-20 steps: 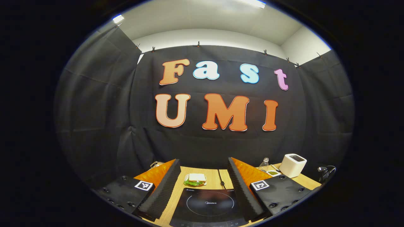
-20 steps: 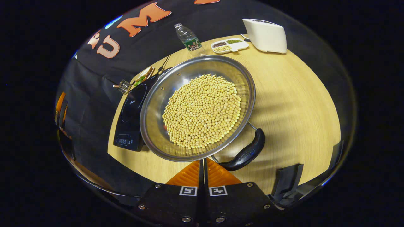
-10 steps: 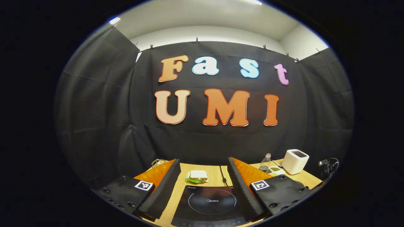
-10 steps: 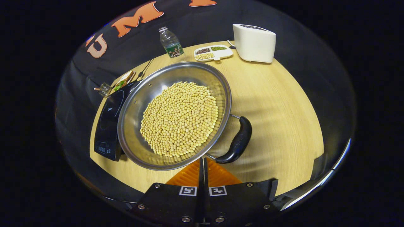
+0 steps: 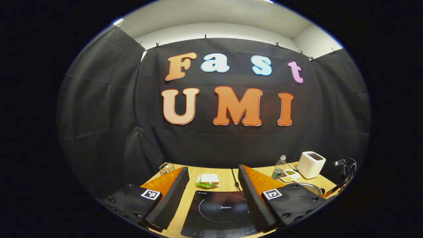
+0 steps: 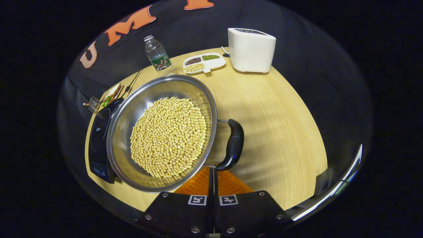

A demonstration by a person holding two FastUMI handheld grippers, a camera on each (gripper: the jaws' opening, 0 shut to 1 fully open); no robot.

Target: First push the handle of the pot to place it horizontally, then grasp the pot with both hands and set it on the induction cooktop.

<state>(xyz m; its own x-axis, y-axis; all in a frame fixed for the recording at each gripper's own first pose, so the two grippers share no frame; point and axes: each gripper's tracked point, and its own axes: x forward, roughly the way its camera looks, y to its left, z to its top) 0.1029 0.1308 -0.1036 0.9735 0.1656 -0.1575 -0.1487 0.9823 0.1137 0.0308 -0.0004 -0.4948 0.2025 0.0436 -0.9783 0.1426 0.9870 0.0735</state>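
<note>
Right tool [image 6: 212, 180] has its fingers pressed together with nothing between them, tips just at the near end of the pot's handle [image 6: 232, 145] — the push step looks under way. Left tool [image 5: 213, 193] stands wide open and level, holding nothing, above the cooktop [image 5: 219, 211]. On the surface [image 6: 274, 112], the pot [image 6: 162, 132] sits heaped with pale beans, its rim overlapping the cooktop's edge, not yet set on it. Left to do, I judge: finish turning the handle, then the two-handed grasp and lift. Right tool looks steeply down.
</note>
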